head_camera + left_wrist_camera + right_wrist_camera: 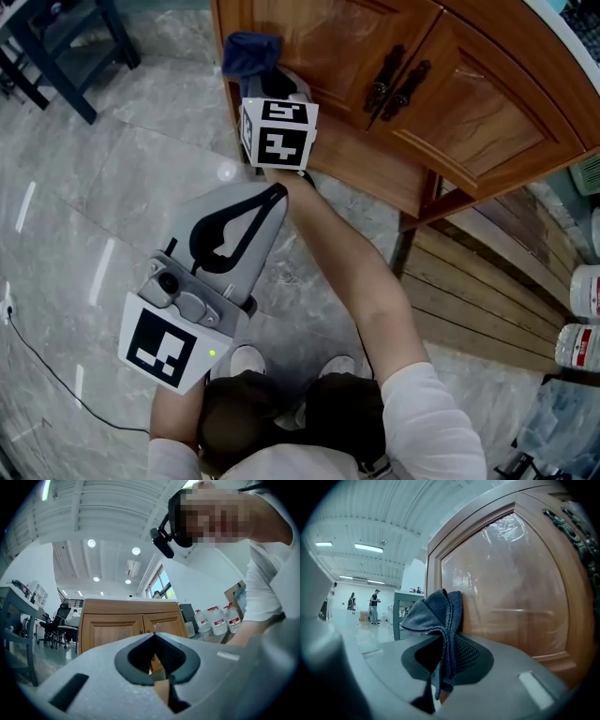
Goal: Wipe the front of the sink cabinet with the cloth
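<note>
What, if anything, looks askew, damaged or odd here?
Nothing stands out. The right gripper holds the cloth against the cabinet; its doors look shut and undamaged; the left gripper is shut, empty.

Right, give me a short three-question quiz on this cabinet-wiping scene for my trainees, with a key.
1. True or false: the right gripper is shut on the blue cloth.
2. The cloth rests against: A the floor; B the wooden cabinet door; C a water bottle.
3. What does the left gripper hold?
Key: 1 true; 2 B; 3 nothing, its jaws are together.
</note>
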The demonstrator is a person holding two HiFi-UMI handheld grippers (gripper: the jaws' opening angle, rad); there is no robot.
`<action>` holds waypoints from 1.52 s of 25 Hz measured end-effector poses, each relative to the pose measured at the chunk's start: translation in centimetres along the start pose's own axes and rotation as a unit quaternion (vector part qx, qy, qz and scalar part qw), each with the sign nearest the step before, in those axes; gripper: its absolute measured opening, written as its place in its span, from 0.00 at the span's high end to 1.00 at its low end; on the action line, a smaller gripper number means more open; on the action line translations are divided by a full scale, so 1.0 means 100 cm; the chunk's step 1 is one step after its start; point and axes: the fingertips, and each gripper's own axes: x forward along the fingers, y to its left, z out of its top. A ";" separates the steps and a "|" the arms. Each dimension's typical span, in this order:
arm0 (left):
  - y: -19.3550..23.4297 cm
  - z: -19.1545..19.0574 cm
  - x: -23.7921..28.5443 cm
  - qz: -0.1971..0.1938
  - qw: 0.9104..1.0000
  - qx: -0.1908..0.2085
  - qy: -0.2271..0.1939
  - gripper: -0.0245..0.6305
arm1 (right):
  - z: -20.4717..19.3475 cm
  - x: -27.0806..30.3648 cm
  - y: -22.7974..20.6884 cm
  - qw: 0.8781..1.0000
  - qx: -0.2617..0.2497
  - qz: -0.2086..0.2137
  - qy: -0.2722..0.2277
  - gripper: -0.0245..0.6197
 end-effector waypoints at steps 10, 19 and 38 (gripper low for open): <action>-0.005 0.000 0.000 -0.015 1.000 -0.003 0.000 0.96 | 0.000 -0.045 -0.045 0.999 0.004 -0.024 -0.030 0.87; -0.013 -0.002 0.001 -0.033 0.999 -0.005 0.005 0.96 | 0.003 -0.086 -0.081 0.998 -0.036 -0.041 -0.020 0.87; -0.025 -0.007 0.005 -0.055 0.998 -0.009 0.006 0.96 | -0.014 -0.175 -0.164 0.996 -0.027 -0.087 -0.019 0.86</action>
